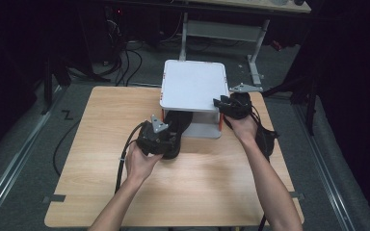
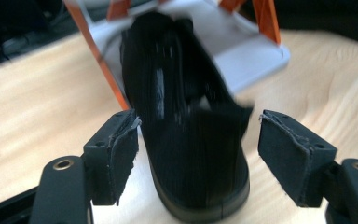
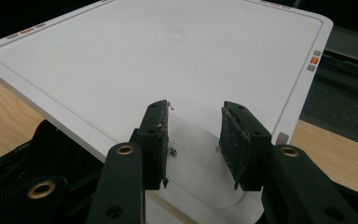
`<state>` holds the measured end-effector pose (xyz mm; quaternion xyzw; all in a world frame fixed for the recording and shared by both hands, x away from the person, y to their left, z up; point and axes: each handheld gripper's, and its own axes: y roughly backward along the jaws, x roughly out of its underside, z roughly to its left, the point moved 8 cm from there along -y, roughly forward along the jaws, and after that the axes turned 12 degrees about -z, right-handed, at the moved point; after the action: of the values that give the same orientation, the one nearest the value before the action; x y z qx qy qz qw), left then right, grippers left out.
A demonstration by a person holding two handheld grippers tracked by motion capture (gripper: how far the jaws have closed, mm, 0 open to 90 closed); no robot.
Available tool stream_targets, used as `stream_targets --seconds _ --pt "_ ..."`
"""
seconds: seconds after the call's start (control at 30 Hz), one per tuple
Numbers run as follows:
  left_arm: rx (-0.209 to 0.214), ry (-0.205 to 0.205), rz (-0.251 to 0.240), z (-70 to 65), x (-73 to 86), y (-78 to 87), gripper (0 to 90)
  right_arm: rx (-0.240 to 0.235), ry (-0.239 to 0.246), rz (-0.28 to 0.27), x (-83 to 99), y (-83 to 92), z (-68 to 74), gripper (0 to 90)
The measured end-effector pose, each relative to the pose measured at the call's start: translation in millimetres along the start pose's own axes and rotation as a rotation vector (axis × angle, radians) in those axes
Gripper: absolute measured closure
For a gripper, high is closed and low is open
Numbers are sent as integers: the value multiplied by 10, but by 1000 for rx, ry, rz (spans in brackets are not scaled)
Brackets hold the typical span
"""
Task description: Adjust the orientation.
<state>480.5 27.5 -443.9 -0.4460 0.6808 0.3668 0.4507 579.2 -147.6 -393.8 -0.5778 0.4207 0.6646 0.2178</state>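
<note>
Two grippers: working at a white two-tier rack [image 1: 192, 84] on the wooden table [image 1: 101, 159].
High view: left gripper [image 1: 166, 137] is sitting at the heel of a black shoe [image 1: 177, 126]; the shoe's long axis is running from that gripper forward under the rack's top shelf. Left hand is nearer the shoe.
Left gripper view: jaws are standing apart on either side of the heel, pads not pressing, shoe released; toe is lying on the lower shelf [image 2: 256, 56] between orange posts [image 2: 98, 60].
Right gripper view: right gripper [image 3: 193, 140] is clamping the top shelf's near corner, steadying the rack.
</note>
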Motion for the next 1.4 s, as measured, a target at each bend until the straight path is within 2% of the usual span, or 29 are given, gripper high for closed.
stream_targets --seconds 0.13,0.2,0.23,0.3,0.37,0.47,0.7,0.73,0.93,0.97,1.13,1.2,1.4 --pt "-7 -17 51 42 210 4 337 2 2 -1 -2 -3 -1 620" --pt "-4 -18 61 43 252 -4 361 2 2 -1 -2 -3 0 619" --pt "4 -20 84 27 320 -23 424 3 1 0 -2 -3 0 619" --pt "3 -38 73 9 335 -50 466 2 2 0 -2 -3 0 619" --pt "9 -11 77 -20 331 -72 501 3 -1 0 -2 -3 0 620" --pt "10 -19 89 -67 346 -114 548 3 0 0 -2 -3 0 620" --pt "13 -36 91 -149 325 -247 624 2 -3 0 -1 -3 -1 619" --pt "17 -25 83 -169 318 -266 652 3 -2 0 -1 -3 -2 619" --pt "11 -27 89 -197 312 -347 697 2 -2 0 -1 -3 -3 620" --pt "11 -13 77 -194 282 -364 700 4 -1 -1 -1 -4 -4 620" --pt "-13 -2 52 -132 212 -428 713 4 -2 -5 -1 -11 -6 620" --pt "-15 12 40 -143 172 -456 719 2 -5 -5 -1 -11 -5 620" --pt "-31 16 -3 -162 53 -557 728 -1 -6 -4 0 -11 -7 620"
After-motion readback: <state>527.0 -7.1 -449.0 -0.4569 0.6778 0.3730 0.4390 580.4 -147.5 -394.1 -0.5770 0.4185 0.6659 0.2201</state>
